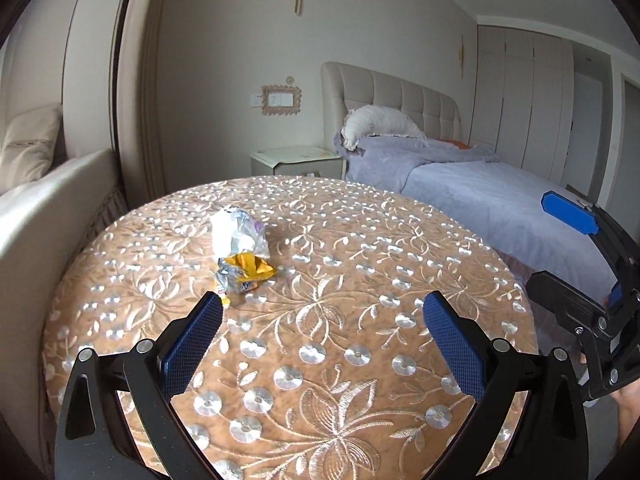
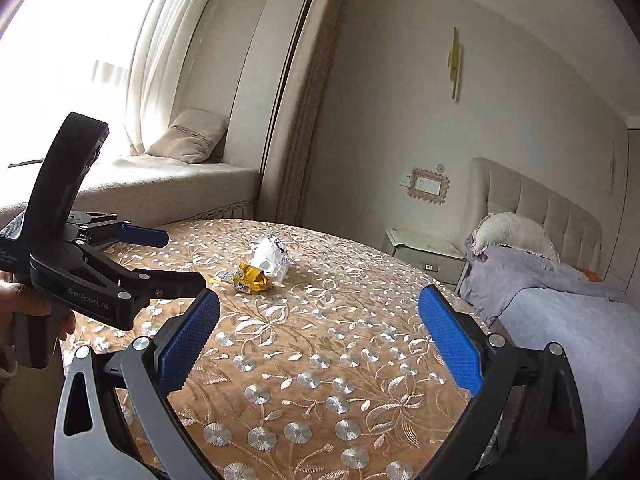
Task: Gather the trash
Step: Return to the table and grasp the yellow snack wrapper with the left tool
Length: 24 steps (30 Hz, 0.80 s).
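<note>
A crumpled white plastic bag (image 1: 239, 233) and a crumpled yellow and silver snack wrapper (image 1: 244, 271) lie together on a round table with an embroidered tan cloth (image 1: 360, 272). My left gripper (image 1: 322, 312) is open and empty, hovering over the table just short of the wrapper. My right gripper (image 2: 318, 308) is open and empty above the table, farther from the bag (image 2: 270, 258) and wrapper (image 2: 250, 278). The left gripper also shows in the right wrist view (image 2: 172, 256), open at the table's left edge. The right gripper shows at the right edge of the left wrist view (image 1: 560, 248).
A bed with a lilac cover (image 1: 480, 184) stands right of the table, with a white nightstand (image 1: 296, 162) behind. A cushioned window seat with a pillow (image 2: 192, 142) runs along the left. Curtains hang by the bright window (image 2: 152, 60).
</note>
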Tool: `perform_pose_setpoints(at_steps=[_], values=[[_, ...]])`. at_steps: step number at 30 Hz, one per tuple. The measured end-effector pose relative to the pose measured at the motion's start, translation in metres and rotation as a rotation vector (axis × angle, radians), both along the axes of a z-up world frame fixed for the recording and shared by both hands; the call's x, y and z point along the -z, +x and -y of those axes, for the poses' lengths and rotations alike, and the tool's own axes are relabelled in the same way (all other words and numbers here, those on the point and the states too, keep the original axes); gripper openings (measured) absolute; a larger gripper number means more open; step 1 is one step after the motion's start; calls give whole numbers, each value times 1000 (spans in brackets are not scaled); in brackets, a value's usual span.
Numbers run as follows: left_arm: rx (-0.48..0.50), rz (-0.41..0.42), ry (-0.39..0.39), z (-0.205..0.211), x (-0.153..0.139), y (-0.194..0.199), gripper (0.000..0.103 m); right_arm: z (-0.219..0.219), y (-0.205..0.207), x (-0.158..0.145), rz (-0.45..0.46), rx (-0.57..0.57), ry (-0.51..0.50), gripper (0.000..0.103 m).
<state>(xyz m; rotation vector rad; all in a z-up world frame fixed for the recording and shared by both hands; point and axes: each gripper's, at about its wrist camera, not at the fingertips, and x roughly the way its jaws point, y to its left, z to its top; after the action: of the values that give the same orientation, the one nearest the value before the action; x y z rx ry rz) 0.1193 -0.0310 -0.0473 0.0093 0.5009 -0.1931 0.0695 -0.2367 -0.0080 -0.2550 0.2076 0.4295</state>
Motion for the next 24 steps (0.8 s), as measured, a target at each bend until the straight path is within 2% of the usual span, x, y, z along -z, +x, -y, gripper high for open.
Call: perform_pose_setpoints(at_steps=[8,14,17,24], values=[[-62,-47,9,-23,7,54,98,-30,55,-7,-1,-73,-21,99],[-105,-125,14,-37,20,99,98,-43,105,-3,-72,-139,29,99],[-120,-142,37,-38,25,115,98,-52,126,-2,-71,-163,11,99],[-125,-258,30,-41,44,156,98,-75,183,2,-105,-237,-54,99]])
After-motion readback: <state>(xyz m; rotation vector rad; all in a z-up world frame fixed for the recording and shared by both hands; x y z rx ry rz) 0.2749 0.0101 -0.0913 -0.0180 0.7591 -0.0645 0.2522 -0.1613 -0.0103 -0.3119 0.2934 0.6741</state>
